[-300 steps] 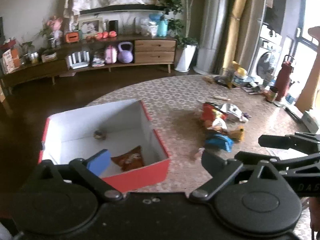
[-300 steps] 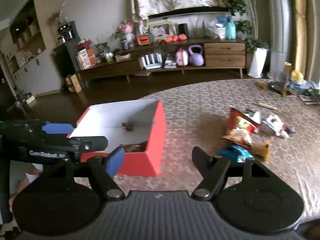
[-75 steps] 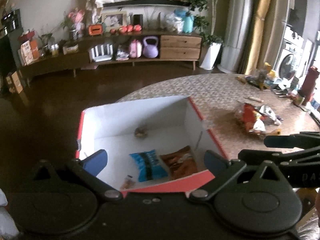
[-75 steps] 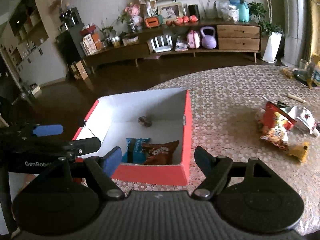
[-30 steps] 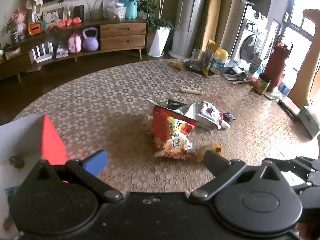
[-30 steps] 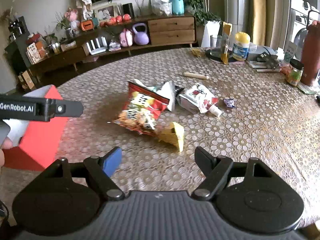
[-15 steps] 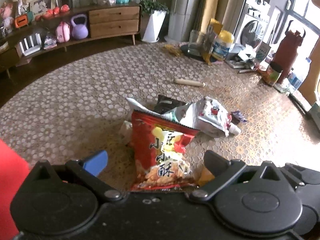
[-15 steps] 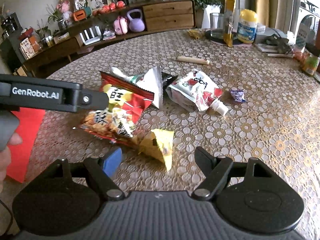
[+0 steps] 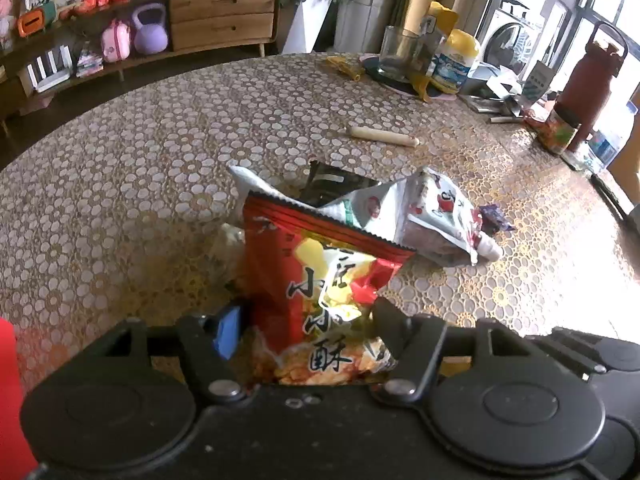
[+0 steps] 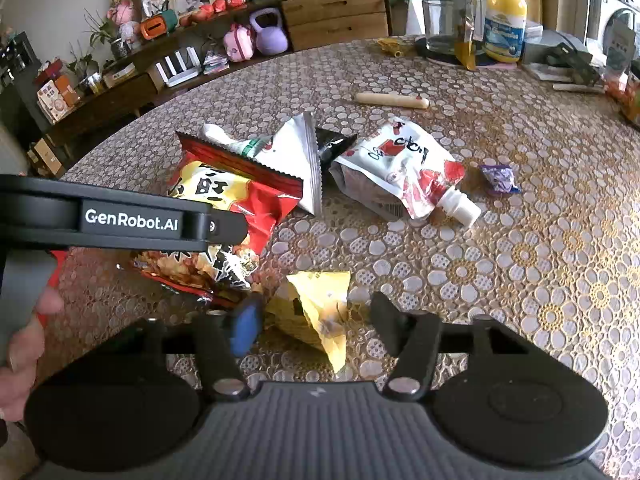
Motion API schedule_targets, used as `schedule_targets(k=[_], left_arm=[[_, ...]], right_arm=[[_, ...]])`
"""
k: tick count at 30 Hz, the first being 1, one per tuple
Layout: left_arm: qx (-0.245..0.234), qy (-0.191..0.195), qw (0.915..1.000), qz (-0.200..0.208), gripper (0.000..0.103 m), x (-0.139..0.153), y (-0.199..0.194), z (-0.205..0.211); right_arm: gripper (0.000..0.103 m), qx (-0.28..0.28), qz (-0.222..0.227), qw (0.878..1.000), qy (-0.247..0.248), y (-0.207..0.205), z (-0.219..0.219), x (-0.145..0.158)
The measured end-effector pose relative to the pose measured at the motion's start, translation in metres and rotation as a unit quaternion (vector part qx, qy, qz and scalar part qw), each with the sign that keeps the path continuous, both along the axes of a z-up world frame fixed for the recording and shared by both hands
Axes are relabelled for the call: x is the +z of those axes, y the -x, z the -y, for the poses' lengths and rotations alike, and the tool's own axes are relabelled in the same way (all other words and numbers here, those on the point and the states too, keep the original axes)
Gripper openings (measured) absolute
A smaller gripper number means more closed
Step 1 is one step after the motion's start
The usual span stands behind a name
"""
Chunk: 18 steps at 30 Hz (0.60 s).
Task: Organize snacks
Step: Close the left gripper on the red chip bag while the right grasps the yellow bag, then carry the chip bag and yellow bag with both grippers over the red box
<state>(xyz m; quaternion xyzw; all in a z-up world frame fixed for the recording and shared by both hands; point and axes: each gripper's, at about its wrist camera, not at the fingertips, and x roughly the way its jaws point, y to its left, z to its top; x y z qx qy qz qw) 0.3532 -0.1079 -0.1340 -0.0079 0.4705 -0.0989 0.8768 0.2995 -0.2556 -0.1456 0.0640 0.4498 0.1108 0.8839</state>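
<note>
While both claws have just been closing, the left claw straddles the lower end of the red snack bag, its pads apparently pressing the bag's sides. The right claw brackets the small yellow packet lying on the patterned surface; its left pad seems to touch, the right stands clear.
</note>
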Motion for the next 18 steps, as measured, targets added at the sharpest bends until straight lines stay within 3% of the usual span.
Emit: schedule_targets(k=[5, 10, 18], left_arm=[[-0.004, 0.009, 0.9999, 0.003, 0.051, 0.003, 0.003, 0.0], [-0.006, -0.013, 0.9999, 0.009, 0.047, 0.008, 0.011, 0.004], [-0.004, -0.001, 1.0, 0.008, 0.046, 0.025, 0.033, -0.006]], right_arm=[[0.04, -0.006, 0.001, 1.0, -0.009, 0.002, -0.001, 0.002], [0.039, -0.014, 0.002, 1.0, 0.001, 0.009, -0.001, 0.007], [0.039, -0.017, 0.007, 1.0, 0.004, 0.029, -0.004, 0.028]])
